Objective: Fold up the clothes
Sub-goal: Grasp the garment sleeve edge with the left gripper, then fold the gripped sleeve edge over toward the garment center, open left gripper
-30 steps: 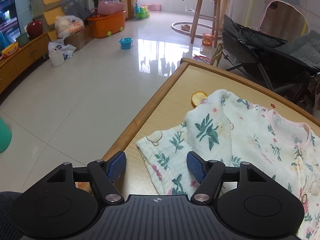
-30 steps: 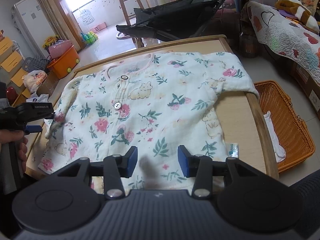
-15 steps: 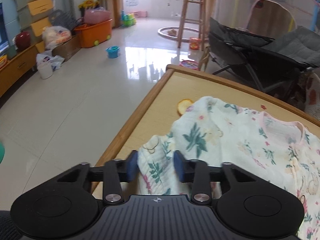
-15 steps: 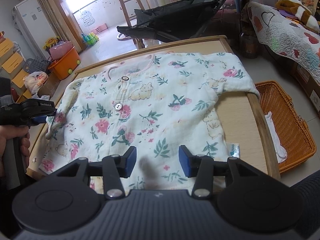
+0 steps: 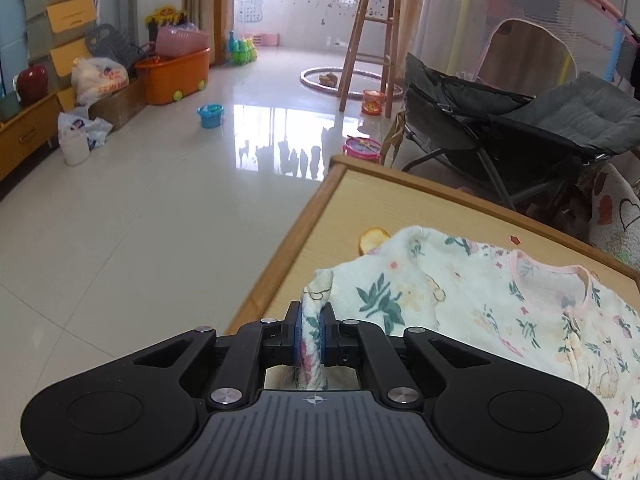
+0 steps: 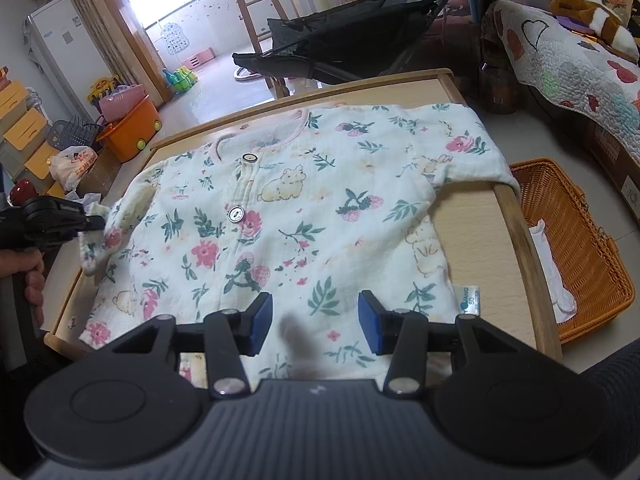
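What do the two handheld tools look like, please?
Both look alike. The left tool and the right tool each have a matte black body with a ribbed top plate bearing a small compass-like mark, two round black side discs, silver pivot screws, and angular black linkages ending in blue ribbed pads. No cables or sleeves are visible.

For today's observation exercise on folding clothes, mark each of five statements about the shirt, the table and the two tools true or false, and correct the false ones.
1. The left tool is shut on the shirt's sleeve. True.
2. The right tool grips the shirt's hem. False: it is open above the shirt, holding nothing.
3. The shirt lies spread on the table, buttons facing up. True.
4. The basket stands on the table. False: it sits on the floor beside the table.
5. The shirt is plain white. False: it has flowers, leaves and bunnies printed on it.
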A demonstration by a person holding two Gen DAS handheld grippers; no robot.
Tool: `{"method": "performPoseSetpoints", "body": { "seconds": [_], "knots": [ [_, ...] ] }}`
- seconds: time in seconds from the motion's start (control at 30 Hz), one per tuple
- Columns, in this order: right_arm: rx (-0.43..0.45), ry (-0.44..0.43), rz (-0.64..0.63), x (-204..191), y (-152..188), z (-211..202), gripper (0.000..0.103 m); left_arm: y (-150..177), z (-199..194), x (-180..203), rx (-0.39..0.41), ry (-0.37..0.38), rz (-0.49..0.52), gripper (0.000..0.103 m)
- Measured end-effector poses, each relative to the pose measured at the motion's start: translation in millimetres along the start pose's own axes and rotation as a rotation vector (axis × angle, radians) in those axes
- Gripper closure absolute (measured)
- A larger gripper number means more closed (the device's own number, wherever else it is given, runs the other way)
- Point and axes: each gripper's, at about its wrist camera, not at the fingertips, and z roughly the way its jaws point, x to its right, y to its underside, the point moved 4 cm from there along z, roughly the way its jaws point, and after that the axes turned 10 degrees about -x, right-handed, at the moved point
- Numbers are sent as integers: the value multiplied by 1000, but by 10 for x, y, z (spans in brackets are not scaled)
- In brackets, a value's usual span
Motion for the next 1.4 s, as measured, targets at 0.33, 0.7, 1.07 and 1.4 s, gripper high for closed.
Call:
{"method": "performPoseSetpoints", "body": {
  "seconds": [0.33,0.7,1.07,1.4],
  "knots": [
    [1,7,-4,0,4,-1,56,-312,-44,-231,33,-52,52,95],
    [3,29,-39,-41,18,-4,56,-704,240,-269,9,-73,148,95],
    [-5,25,-103,-146,34,11,56,-826,497,-395,-23,-53,169,85],
    [13,17,-96,-143,16,-15,56,-797,414,-718,2,-109,72,60]
  ]
}}
